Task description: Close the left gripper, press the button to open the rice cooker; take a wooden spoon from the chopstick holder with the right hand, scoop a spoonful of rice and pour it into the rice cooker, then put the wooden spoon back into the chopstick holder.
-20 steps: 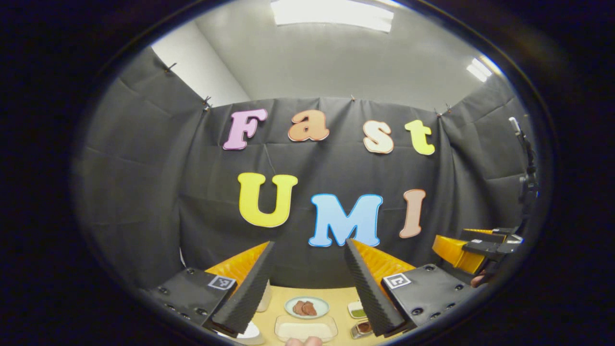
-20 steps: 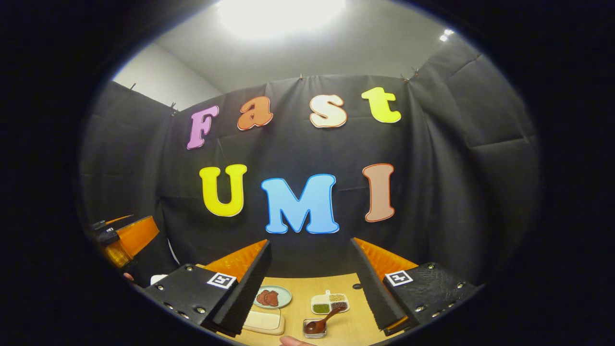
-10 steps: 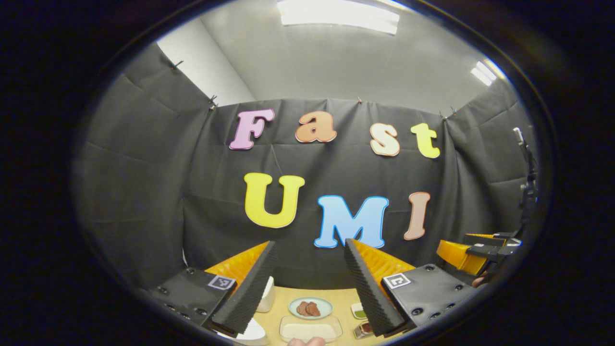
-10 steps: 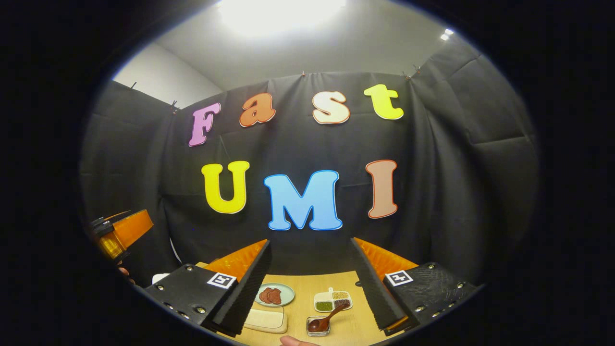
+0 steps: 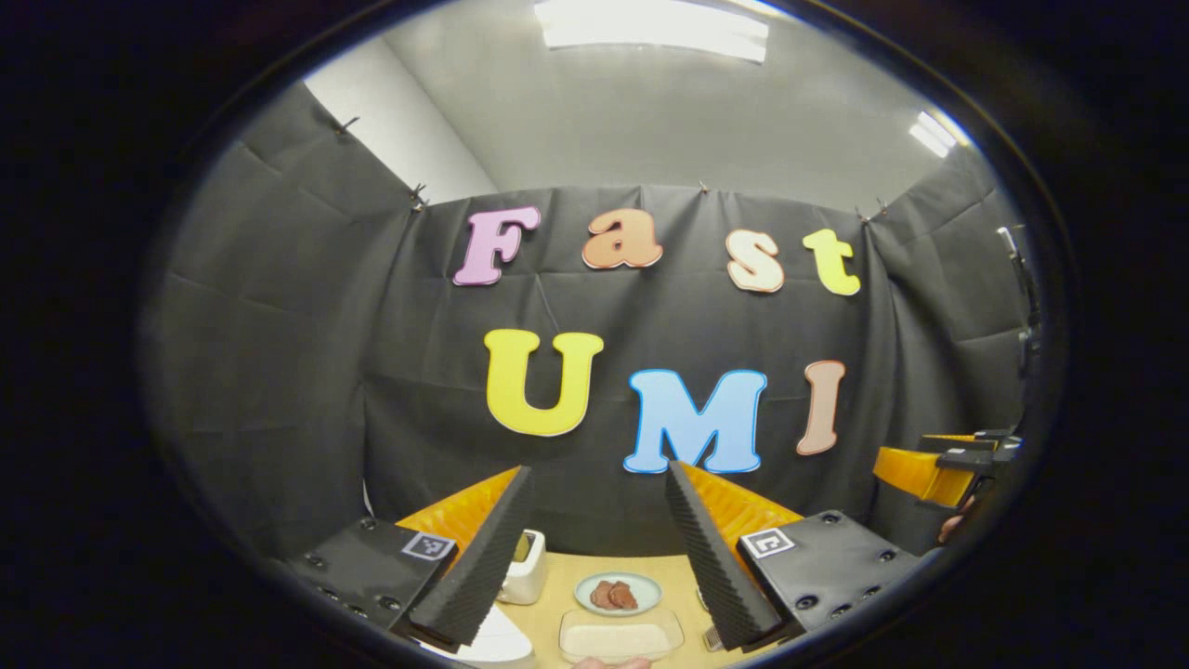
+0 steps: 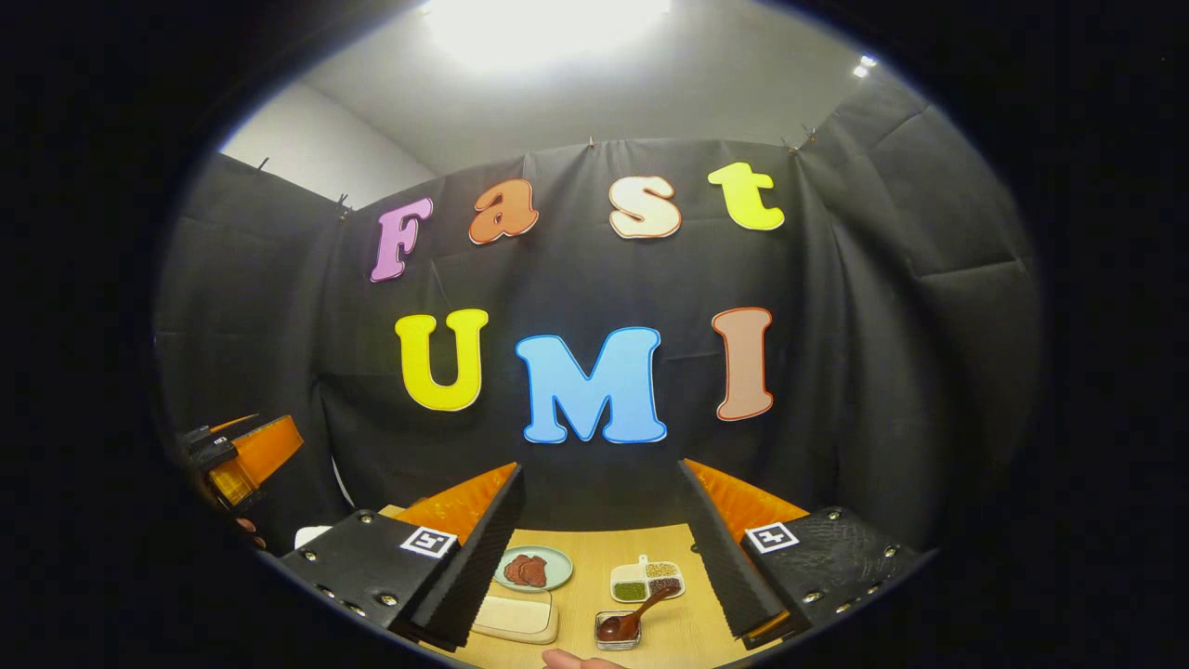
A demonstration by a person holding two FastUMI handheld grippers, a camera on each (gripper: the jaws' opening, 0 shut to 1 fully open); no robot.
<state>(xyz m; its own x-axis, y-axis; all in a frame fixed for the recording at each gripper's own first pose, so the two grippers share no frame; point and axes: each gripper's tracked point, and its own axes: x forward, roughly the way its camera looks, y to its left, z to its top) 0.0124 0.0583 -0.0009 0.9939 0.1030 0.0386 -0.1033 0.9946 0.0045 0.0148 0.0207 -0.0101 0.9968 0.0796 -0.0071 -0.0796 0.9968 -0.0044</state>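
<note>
I held both grippers wide open, empty: left gripper (image 5: 594, 539), right gripper (image 6: 599, 539). Table (image 6: 594, 548) sat bottom center; wooden spoon (image 6: 632, 618) lay in small holder, lower center of right gripper view, w/ rice tray (image 5: 618, 639) bottom center of left gripper view.

Your left tool (image 5: 594, 548) has swung leftward over the past second: the plate of meat (image 5: 618, 593) and the rice dish (image 5: 620, 639) now sit farther right between its fingers, and a white holder (image 5: 526, 567) has come into sight beside the left finger. Your right tool (image 5: 938, 469) has slid toward the edge of the left gripper view. In the right gripper view, the table (image 6: 585, 571) shows a little more, with the wooden spoon (image 6: 636, 613) sitting higher.
</note>
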